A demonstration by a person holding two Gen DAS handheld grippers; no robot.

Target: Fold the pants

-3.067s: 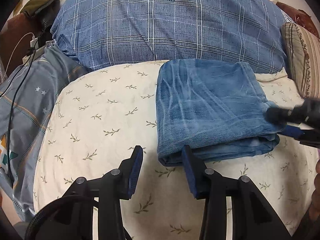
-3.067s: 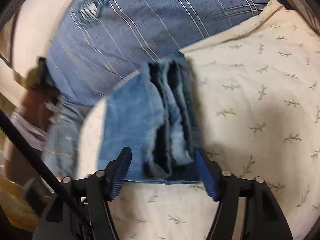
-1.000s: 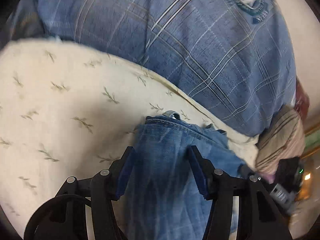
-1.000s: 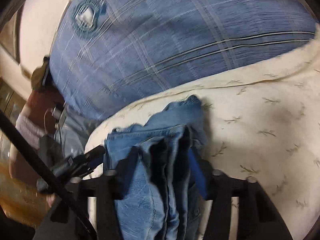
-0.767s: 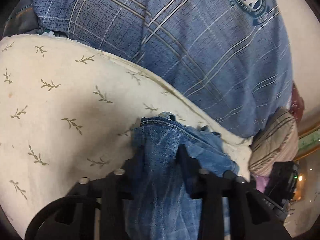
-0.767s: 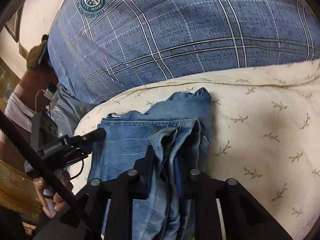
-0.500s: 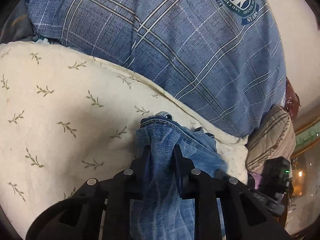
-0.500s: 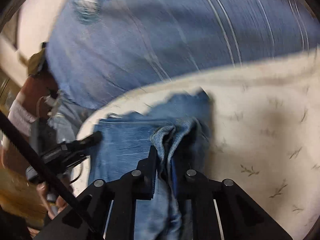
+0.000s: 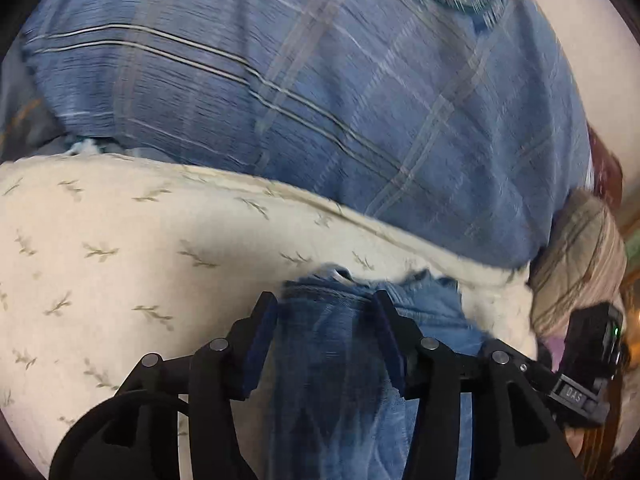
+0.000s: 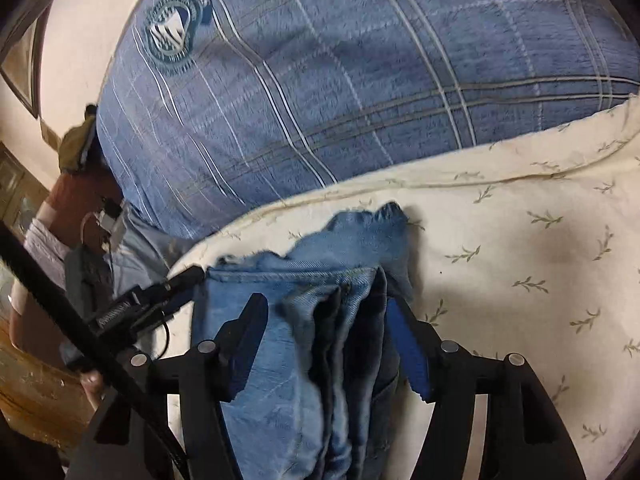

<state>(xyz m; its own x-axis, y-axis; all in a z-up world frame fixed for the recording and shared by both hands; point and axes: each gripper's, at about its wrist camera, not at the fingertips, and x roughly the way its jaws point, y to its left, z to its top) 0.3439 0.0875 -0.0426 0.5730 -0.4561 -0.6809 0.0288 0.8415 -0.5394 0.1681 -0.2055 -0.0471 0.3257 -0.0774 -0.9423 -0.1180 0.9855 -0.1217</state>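
We see the folded jeans [image 9: 332,360] lying on the cream sheet [image 9: 120,240], just before the blue pillow [image 9: 320,100]. Our left gripper [image 9: 326,308] and right gripper [image 10: 324,312] straddle the jeans' ends, jaws opening, pads off the denim.

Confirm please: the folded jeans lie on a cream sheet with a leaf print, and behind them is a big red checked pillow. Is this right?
Not quite. The pillow behind the jeans is blue with pale check lines, not red, as the right wrist view shows. The rest holds: the folded jeans lie on the cream leaf-print sheet.
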